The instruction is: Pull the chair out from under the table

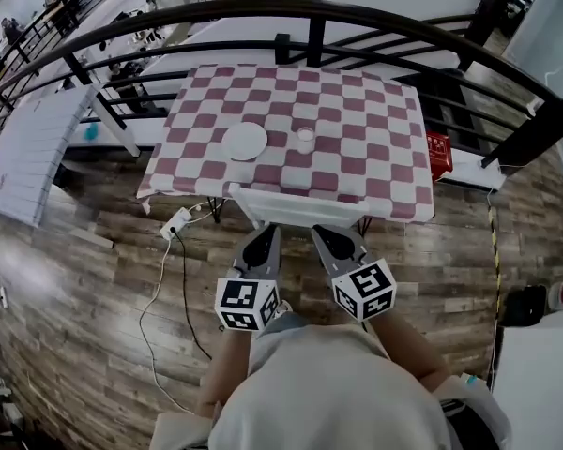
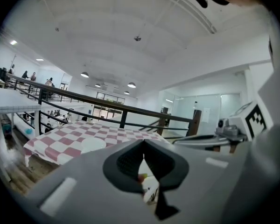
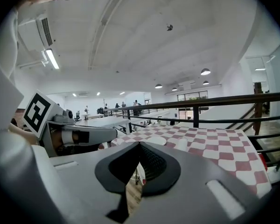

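1. Nearest you, your left gripper [image 1: 265, 237] and right gripper [image 1: 327, 237] sat side by side. Both claws were pressed together with nothing between the pads. Their marker cubes carried only black-and-white square patterns, no words.
2. Just past the tips stood the white, smooth-backed chair [image 1: 296, 206], tucked under the near edge of the table, its seat hidden below the cloth. The tips were near its top rail. I could not tell whether they touched it.
3. Handling, as a judgement: the chair looked light, stiff and somewhat slick. Best hold is the top rail, one claw either side of its middle. You would need to spread both claws first, then pull level so the legs slide on the wood-plank floor [image 1: 94, 289] and do not tip.
4. To the left on the floor lay a white power strip [image 1: 175, 223] with a trailing cable, near the table legs.
5. The table's red-and-white checked cloth [image 1: 357, 157] bore a round white plate [image 1: 245, 141] and a small pale cup [image 1: 305, 139]. The hem could snag on the chair.
6. Farthest were a black metal railing [image 1: 310, 9] and a small red box [image 1: 438, 155], its print too small to read.
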